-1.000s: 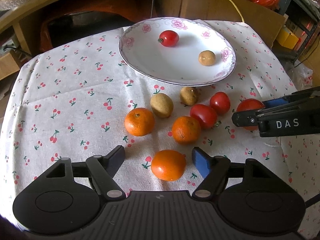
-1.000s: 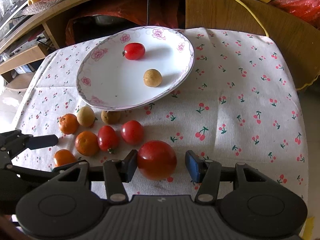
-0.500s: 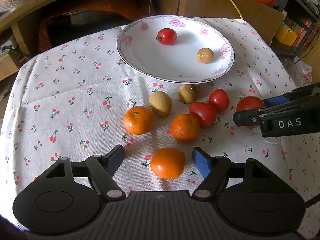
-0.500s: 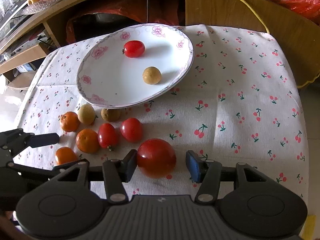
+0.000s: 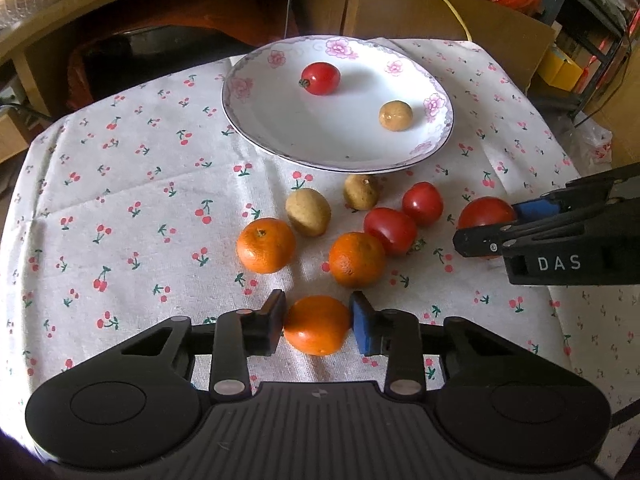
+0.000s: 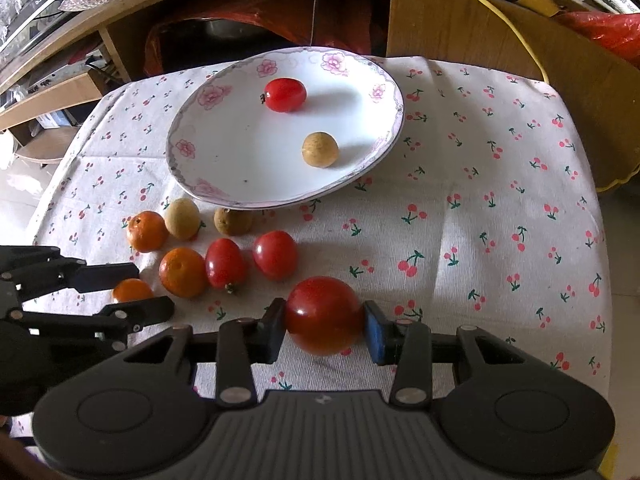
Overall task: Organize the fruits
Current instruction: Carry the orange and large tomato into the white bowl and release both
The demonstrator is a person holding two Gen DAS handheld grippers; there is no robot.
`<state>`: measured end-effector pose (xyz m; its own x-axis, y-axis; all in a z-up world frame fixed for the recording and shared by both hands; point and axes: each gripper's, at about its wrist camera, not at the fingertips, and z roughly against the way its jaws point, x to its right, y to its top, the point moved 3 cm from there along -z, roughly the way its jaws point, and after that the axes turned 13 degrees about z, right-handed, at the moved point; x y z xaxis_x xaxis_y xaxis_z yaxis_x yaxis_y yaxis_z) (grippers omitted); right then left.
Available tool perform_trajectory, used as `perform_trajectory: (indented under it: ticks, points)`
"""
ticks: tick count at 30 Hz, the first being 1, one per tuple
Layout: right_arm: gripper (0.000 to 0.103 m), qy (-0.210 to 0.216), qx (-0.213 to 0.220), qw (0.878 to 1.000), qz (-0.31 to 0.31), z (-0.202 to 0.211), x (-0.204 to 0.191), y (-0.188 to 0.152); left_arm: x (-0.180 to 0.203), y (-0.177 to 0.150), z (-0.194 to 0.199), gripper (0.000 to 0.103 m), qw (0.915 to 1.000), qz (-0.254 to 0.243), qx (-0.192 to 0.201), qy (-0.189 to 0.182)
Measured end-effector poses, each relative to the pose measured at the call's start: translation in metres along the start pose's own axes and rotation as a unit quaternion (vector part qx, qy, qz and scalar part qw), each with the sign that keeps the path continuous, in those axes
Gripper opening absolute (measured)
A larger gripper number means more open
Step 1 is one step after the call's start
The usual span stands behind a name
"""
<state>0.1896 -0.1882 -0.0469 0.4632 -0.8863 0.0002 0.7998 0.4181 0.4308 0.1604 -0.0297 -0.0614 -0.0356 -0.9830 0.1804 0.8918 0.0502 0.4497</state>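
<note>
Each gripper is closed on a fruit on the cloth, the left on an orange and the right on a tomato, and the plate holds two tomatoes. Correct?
Not quite. The plate holds one small tomato and one brown fruit, as the right wrist view shows. The rest stands: left gripper on the orange, right gripper on the large tomato.

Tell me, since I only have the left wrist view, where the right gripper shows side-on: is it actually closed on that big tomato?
Observer: Yes. In the right wrist view, both pads of the right gripper press the big tomato from either side; its jaws have just been closing.
Operator: Is any fruit lying on the cloth to the right of the plate?
Observer: None. In that view the tablecloth to the right of the plate carries no fruit; all the loose fruit sits to the left of the tomato.
</note>
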Motion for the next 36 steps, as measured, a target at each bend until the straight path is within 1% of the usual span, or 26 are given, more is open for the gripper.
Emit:
perform_trajectory:
  ticks: [9, 12, 13, 14, 15, 17, 20, 22, 23, 30, 36]
  points:
    - [0.033, -0.002, 0.006, 1.0, 0.003, 0.003, -0.002, 0.0, 0.0, 0.0, 0.0, 0.044, 1.0, -0.003, -0.005, 0.0]
    - [0.033, -0.003, -0.001, 1.0, 0.005, 0.0, -0.002, -0.001, 0.001, -0.002, 0.0, 0.047, 1.0, -0.007, -0.003, 0.002]
    - [0.033, -0.004, 0.0, 1.0, 0.007, 0.0, -0.002, -0.001, 0.002, -0.003, 0.0, 0.049, 0.9999, -0.012, -0.003, 0.002]
    - [0.034, -0.004, -0.001, 1.0, 0.009, 0.0, -0.002, -0.001, 0.003, -0.004, 0.0, 0.056, 0.9999, -0.013, -0.005, 0.001]
    - [0.034, -0.004, -0.003, 1.0, 0.01, 0.0, -0.002, -0.001, 0.004, -0.004, 0.0, 0.057, 0.9999, -0.013, -0.005, -0.002]
    - [0.034, -0.002, -0.002, 1.0, 0.006, 0.0, -0.001, -0.001, 0.005, -0.005, -0.001, 0.055, 0.9998, -0.02, -0.005, 0.002]
    - [0.034, -0.002, -0.003, 1.0, 0.007, 0.001, -0.001, -0.002, 0.004, -0.006, 0.001, 0.048, 0.9996, -0.025, -0.006, 0.009]
    - [0.034, -0.003, -0.004, 1.0, 0.007, 0.002, -0.001, -0.002, 0.002, -0.005, 0.002, 0.046, 0.9997, -0.023, -0.008, 0.005]
    - [0.034, -0.004, -0.004, 1.0, 0.009, 0.002, -0.001, -0.002, 0.001, -0.005, 0.003, 0.043, 0.9997, -0.021, -0.01, 0.003]
    - [0.033, -0.012, -0.008, 0.999, 0.028, 0.004, -0.009, -0.001, 0.003, -0.003, 0.004, 0.043, 0.9996, -0.022, -0.016, 0.005]
    - [0.033, -0.011, 0.001, 0.999, 0.031, 0.011, -0.01, 0.002, 0.004, 0.0, 0.01, 0.043, 0.9997, -0.019, -0.011, 0.004]
